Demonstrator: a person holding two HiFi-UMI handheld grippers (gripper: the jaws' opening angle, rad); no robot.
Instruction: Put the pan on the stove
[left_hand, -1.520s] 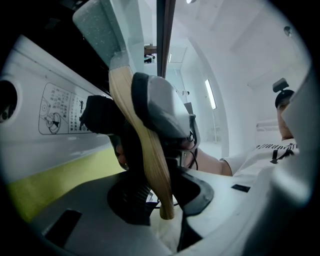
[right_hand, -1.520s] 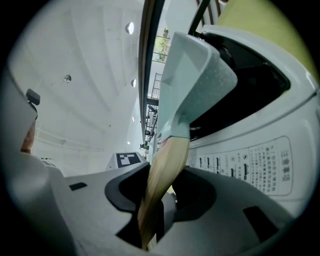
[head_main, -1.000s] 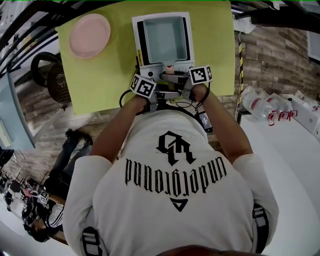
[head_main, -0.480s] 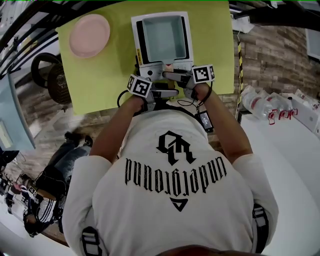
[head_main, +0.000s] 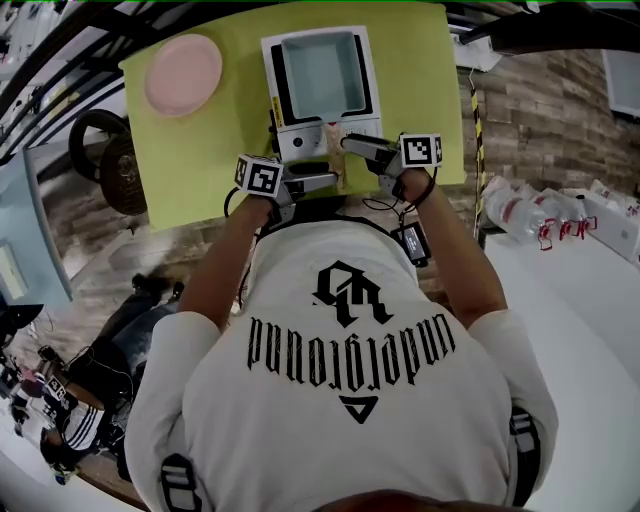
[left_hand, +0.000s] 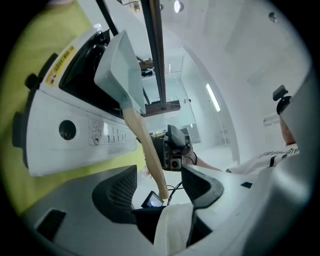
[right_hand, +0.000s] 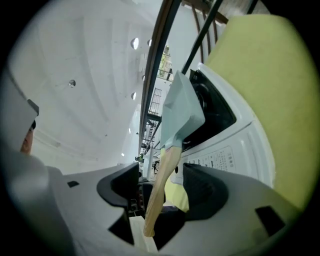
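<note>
Pan (head_main: 322, 75), pale blue-grey and square, sits on the dark top of the white stove (head_main: 300, 140). The stove stands on the yellow-green surface (head_main: 200, 170). We see the pan's wooden handle (head_main: 337, 158) reaching out over the stove's control panel toward the person. A pink plate (head_main: 183, 75) lies on the same surface, well apart from the stove on its left. We find both grippers at the near edge of the surface, one on each side of the handle. The left gripper (head_main: 318, 181) comes in from the left, with its marker cube (head_main: 260, 176) behind it. In the left gripper view its fingers (left_hand: 117, 195) stand wide. The handle runs down between them with a gap on either side, so we see nothing gripped there. The right gripper (head_main: 358, 147) comes in from the right, a little farther up the handle, and its marker cube (head_main: 421, 150) sits beside the person's wrist. In the right gripper view the handle passes between that gripper's fingers (right_hand: 205, 192) too. Those fingers are closing, yet both pads are clear of the wood and we see no contact. Below the grippers, the person's white shirt (head_main: 340, 400) with black print fills the lower part of the head view.
</note>
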